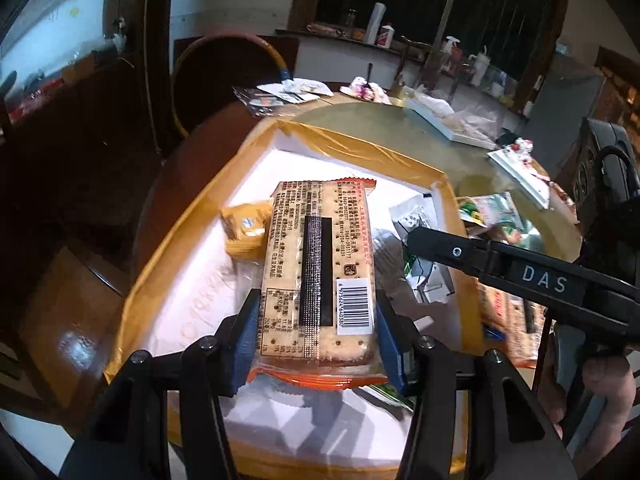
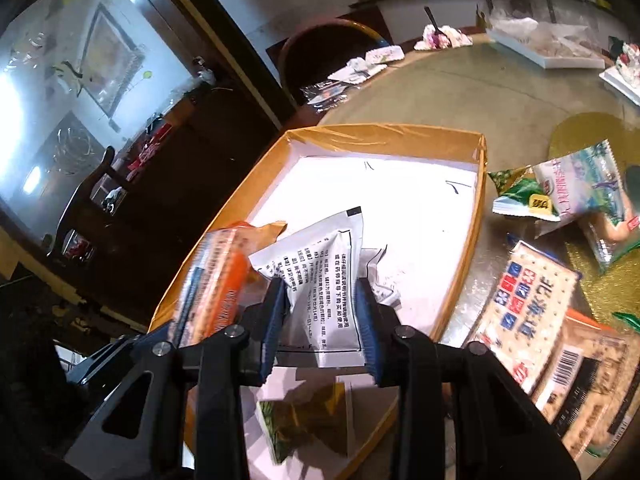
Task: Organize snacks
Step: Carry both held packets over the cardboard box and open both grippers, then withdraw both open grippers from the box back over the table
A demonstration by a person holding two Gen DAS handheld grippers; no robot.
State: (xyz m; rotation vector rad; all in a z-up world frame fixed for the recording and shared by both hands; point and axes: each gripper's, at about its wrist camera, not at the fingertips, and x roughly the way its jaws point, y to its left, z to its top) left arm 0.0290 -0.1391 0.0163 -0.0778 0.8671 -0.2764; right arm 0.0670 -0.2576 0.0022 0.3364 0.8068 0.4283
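My left gripper (image 1: 318, 332) is shut on a cracker pack (image 1: 320, 264) with an orange wrapper and a barcode, held over the white tray with tan taped rim (image 1: 352, 142). A small yellow snack pack (image 1: 246, 232) lies in the tray beside it. My right gripper (image 2: 322, 322) is shut on a white sachet with black print (image 2: 320, 280), over the same tray (image 2: 478, 216). The cracker pack shows at the left of the right wrist view (image 2: 218, 280). A green snack pack (image 2: 304, 416) lies in the tray below the right gripper.
On the round table to the right of the tray lie two cracker packs (image 2: 532, 300) and green and white snack bags (image 2: 568, 196). White trays with food (image 2: 548, 46) and crumpled wrappers (image 2: 368, 62) sit at the far side. A chair (image 1: 236, 60) stands behind.
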